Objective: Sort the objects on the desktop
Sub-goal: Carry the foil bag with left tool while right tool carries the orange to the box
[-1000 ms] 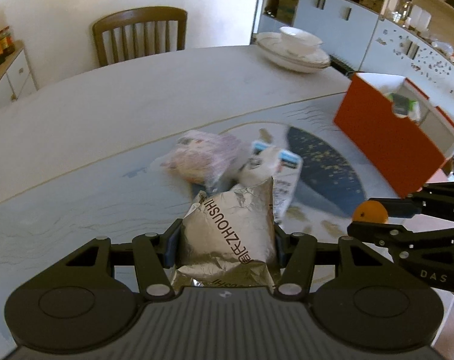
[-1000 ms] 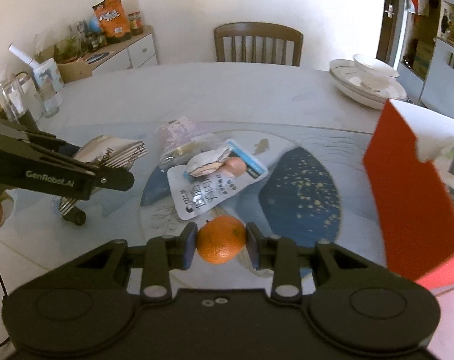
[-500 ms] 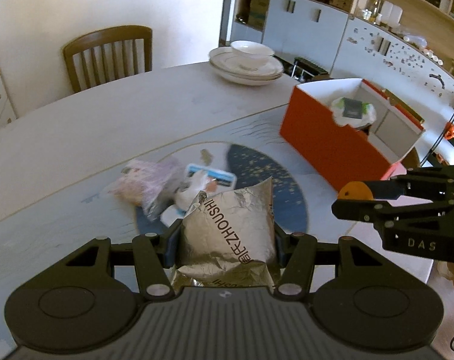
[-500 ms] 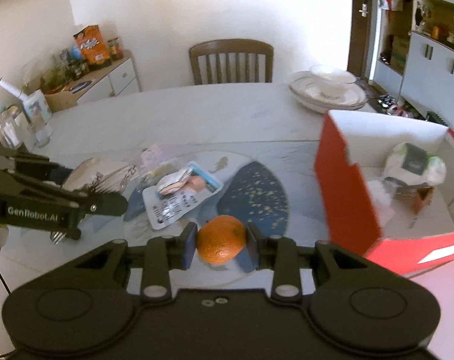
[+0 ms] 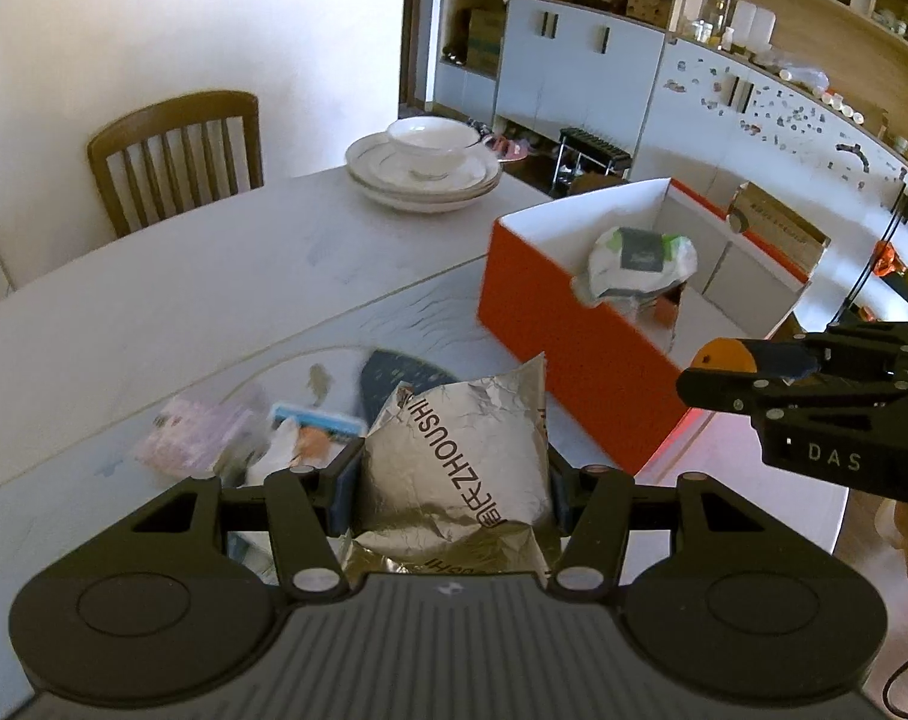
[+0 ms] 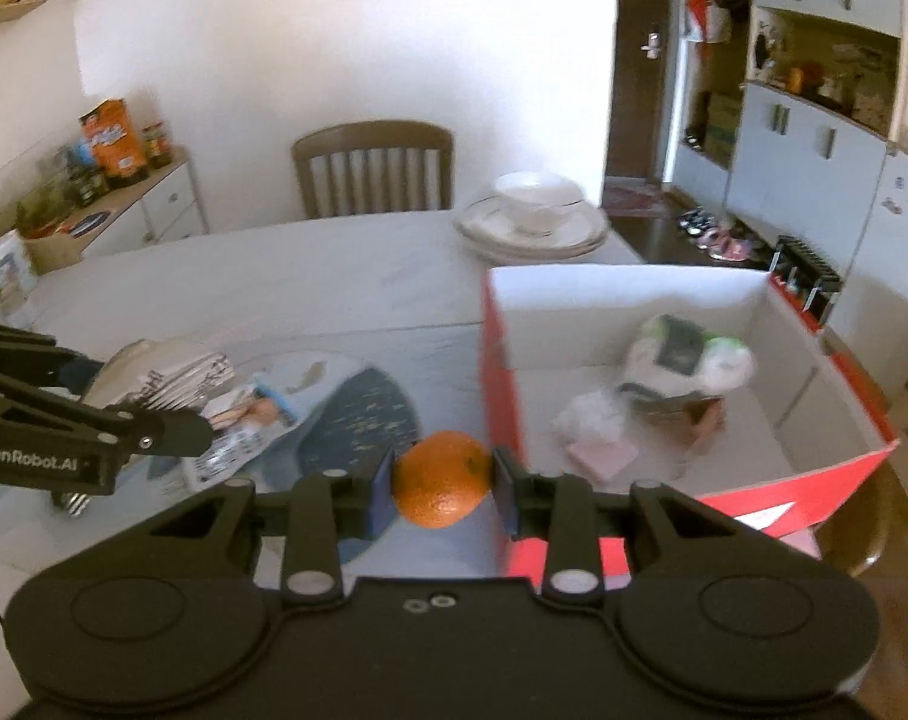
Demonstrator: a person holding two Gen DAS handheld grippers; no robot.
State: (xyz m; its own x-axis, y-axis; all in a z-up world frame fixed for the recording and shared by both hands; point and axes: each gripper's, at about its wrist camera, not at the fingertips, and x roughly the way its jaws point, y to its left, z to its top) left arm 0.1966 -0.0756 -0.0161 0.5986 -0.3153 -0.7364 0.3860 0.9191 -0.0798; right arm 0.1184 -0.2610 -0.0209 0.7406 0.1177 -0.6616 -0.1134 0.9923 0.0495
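Observation:
My left gripper is shut on a crinkled silver foil packet and holds it above the table, left of the orange box. My right gripper is shut on an orange, level with the box's near left corner. The orange also shows in the left wrist view. The box is open, white inside, and holds a white-green pouch and small packets. A pink bag and a blue-white packet lie on the table.
Stacked white plates with a bowl stand at the table's far edge. A wooden chair is behind the table. Cabinets and shelves line the right wall. A sideboard with jars is at the far left.
Both grippers have risen and swung right toward the orange box, each still holding its item. The box's inside now shows in both views.

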